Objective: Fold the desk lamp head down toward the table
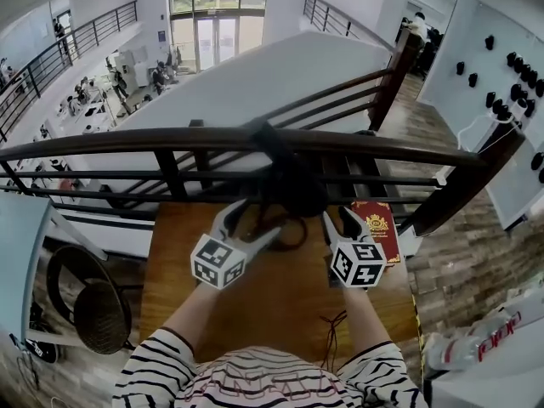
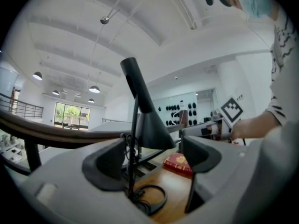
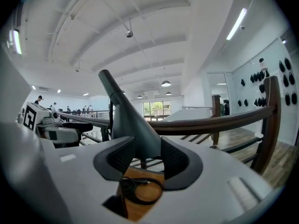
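A black desk lamp stands at the far side of the wooden table [image 1: 255, 300], its cone head [image 1: 297, 192] raised in front of the railing. My left gripper [image 1: 257, 217] is just left of it, and my right gripper [image 1: 338, 217] is just right of it. In the left gripper view the thin stem [image 2: 134, 139] runs up close to the left pad, and the jaws [image 2: 154, 157] stand wide open. In the right gripper view the lamp head [image 3: 131, 120] fills the gap ahead of the open gripper [image 3: 142, 160]. A coiled black cord [image 3: 142, 188] lies below.
A dark wooden railing [image 1: 170, 138] runs right behind the table, with a drop to a lower floor beyond. A red booklet [image 1: 378, 228] lies at the table's far right. A loose black cable [image 1: 331, 330] trails near me. A fan [image 1: 98, 313] stands on the floor to the left.
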Demonstrator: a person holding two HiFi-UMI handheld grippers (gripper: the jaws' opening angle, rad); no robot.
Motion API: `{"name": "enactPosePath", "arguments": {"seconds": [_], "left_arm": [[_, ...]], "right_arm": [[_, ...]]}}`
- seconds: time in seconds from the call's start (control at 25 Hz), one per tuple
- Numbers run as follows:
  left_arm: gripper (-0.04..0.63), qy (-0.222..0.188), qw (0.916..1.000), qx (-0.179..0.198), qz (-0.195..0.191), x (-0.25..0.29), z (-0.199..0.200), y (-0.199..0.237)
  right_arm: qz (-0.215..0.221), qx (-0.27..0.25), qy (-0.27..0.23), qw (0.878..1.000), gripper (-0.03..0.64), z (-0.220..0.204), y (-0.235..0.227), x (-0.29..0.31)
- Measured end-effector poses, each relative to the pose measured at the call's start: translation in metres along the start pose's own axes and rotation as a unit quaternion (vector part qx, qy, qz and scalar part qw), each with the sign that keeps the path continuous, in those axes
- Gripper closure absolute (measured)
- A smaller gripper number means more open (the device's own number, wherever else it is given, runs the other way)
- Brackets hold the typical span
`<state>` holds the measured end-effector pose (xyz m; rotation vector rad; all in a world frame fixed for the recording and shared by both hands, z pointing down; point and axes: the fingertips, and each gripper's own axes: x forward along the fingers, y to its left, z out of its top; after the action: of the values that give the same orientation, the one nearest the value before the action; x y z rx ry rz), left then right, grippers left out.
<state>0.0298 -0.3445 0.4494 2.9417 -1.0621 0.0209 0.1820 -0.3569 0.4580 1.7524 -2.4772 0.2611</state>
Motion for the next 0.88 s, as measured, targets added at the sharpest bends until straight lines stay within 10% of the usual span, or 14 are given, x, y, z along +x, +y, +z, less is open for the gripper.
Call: {"name": "enactPosePath", "arguments": {"seconds": [0.88], "left_arm": [[0.516,0.013,0.9999,0.000,-0.005,-0.064,-0.040,-0.050]], "right_arm": [[0.036,0.044,-0.003,0.998,0.617,-0.072,0.090,-0.079]]}}
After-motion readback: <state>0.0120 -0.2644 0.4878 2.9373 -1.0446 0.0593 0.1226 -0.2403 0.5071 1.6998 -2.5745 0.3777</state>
